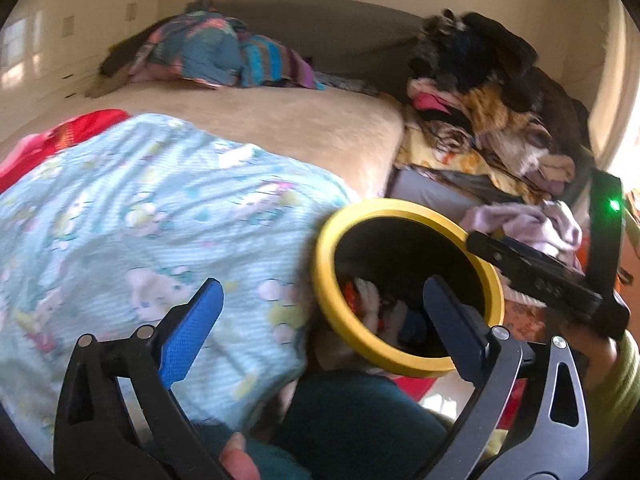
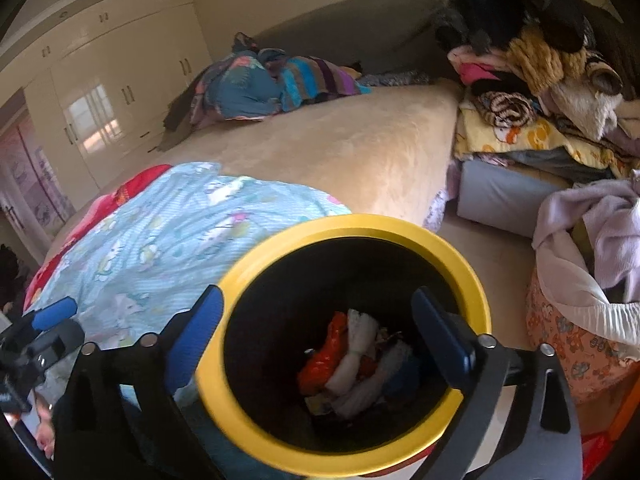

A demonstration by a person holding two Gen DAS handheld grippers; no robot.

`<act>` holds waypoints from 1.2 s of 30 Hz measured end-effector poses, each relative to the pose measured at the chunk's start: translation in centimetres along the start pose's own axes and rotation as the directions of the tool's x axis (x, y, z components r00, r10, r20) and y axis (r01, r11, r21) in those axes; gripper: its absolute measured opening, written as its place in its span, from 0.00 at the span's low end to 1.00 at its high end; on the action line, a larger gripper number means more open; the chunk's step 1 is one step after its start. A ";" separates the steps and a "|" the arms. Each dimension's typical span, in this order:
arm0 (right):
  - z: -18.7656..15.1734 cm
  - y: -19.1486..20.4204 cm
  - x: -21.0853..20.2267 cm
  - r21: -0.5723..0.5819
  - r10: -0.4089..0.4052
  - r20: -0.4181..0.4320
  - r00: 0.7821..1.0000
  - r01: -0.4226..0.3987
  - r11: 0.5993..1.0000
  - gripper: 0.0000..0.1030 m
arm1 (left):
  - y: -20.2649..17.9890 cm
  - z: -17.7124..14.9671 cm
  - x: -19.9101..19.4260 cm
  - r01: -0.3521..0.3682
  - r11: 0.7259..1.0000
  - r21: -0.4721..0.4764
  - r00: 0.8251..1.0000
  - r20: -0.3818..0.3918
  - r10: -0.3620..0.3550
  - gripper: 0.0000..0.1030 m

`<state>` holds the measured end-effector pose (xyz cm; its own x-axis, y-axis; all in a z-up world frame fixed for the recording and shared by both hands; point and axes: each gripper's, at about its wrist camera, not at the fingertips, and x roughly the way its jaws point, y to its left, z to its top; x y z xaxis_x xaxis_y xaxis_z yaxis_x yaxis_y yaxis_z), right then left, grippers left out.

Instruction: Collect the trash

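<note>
Two tongs stand wide apart, gripping nothing: the left tongs (image 1: 320,336) beside the yellow-rimmed bin (image 2: 476,300), the right tongs (image 2: 324,340) directly above its mouth. The trash (image 2: 352,364), red and white scraps, lies at the bin's bottom, below the right tongs and clear of them.

Both cameras ride on hand-held grippers and look forward and downward between their own jaws. The left wrist view sits left of the yellow-rimmed bin (image 1: 408,288), which lies at 4 o'clock and close. The right wrist view hangs nearly above that bin (image 2: 344,344), looking into it at 6 o'clock. Both share the bed (image 1: 280,128) (image 2: 340,144) and the clothes pile (image 1: 492,120) (image 2: 536,60) at 2 o'clock.
</note>
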<state>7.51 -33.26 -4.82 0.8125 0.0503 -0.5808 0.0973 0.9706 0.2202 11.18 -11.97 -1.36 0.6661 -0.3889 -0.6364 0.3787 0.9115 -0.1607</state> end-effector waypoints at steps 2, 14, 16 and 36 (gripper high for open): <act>-0.1 1.2 -0.5 -0.020 0.014 0.002 1.000 -0.014 1.000 0.93 | 1.1 -0.2 -1.1 -0.029 0.999 -0.026 1.000 0.012 0.029 0.90; -2.8 7.6 -5.4 -0.076 0.050 0.279 0.959 -0.030 0.997 0.94 | 5.3 -3.9 -7.3 -0.211 0.972 -0.101 0.966 0.130 0.223 0.90; -3.5 8.6 -6.1 -0.110 0.046 0.329 0.943 -0.010 0.994 0.94 | 5.7 -4.8 -8.5 -0.236 0.966 -0.110 0.954 0.165 0.252 0.90; -5.8 10.1 -7.4 -0.183 0.090 0.357 0.930 -0.025 0.983 0.94 | 5.7 -5.9 -10.6 -0.294 0.947 -0.131 0.913 0.254 0.319 0.90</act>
<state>-0.87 -22.50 -2.84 0.9695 0.0500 -0.2401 -0.0297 0.9957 0.0876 2.46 -1.85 -0.01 0.8921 -0.0988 -0.4409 0.0787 0.9949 -0.0636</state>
